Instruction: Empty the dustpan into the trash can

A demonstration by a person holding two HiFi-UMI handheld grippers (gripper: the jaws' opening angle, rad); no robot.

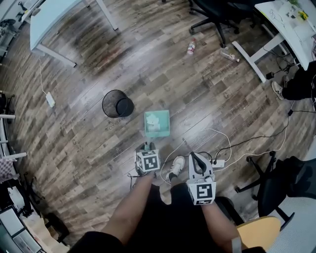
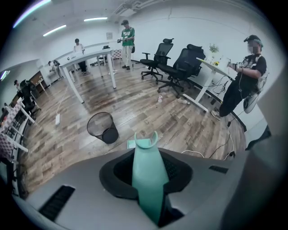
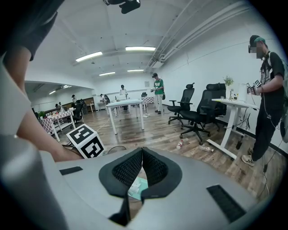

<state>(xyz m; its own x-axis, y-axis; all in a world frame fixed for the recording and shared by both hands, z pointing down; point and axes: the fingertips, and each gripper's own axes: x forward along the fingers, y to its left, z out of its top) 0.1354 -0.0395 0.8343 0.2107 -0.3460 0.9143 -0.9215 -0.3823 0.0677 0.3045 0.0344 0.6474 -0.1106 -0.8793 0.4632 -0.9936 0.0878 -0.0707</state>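
The left gripper [image 1: 147,147] is held low over the wooden floor [image 1: 148,69], and its fingers [image 2: 120,176] are clenched on the teal handle [image 2: 149,173] of the dustpan [image 1: 157,123]. The handle is seen rising between the dark pads in the left gripper view. The right gripper [image 1: 194,158] is held beside it, to the right. Its fingers [image 3: 128,170] are closed tip to tip, and nothing is gripped between them. A white shoe [image 1: 175,168] is seen between the two grippers, and white cables [image 1: 222,148] are trailed across the floor near the right one.

The pan of the dustpan is rested on the floor just ahead of the left gripper. It is filled with what seem to be white paper scraps, though they are too small to be made out with certainty. The black mesh trash can [image 1: 117,104] is stood upright just beyond the dustpan, up and to its left in the head view, near it but not touching. Farther off, a plastic bottle [image 1: 191,47] is left lying on the floor, with black office chairs [image 1: 217,15] and a white counter [image 1: 49,20] behind.
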